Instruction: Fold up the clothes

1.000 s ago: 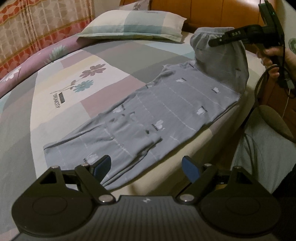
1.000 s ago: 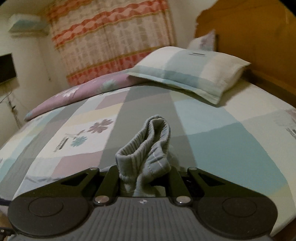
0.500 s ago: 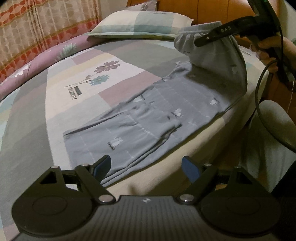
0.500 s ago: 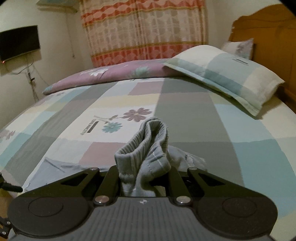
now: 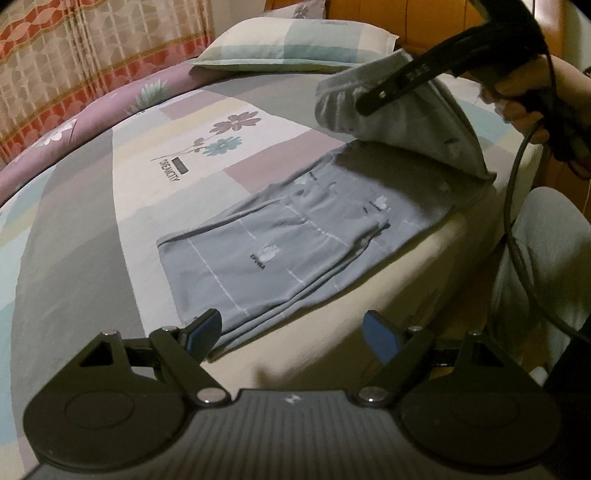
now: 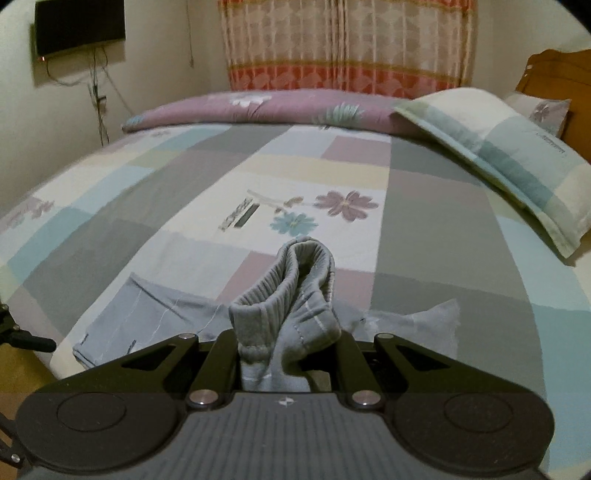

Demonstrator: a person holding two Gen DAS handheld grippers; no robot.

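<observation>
Spanning nearly the whole of both views, the bed carries a patchwork cover in grey, pale blue, cream and mauve blocks with a printed flower motif. A checked pillow lies at the headboard end, a mauve rolled quilt runs along the far side, and a patterned curtain hangs behind it. A dark wall-mounted screen shows in the right wrist view.

The grey trousers lie on the cover along the near edge of the bed. The long axis runs from the flat end just ahead of the left gripper to the raised end at the headboard side. The flat portion is smooth, with thin white lines and small printed marks.

The right gripper is clamped nearly closed on the ribbed waistband, which stands up in a loop between its fingers. In the left wrist view this end hangs lifted clear of the cover, draped over the flat half.

The left gripper hovers with its blue pads spread wide and nothing between them. The flat end lies just beyond the left-hand pad, apart from it.

Judgement: the fold turns on carrying the raised end along the long axis toward the flat end; the right hand holds the load, and the left is nearer the landing edge.
</observation>
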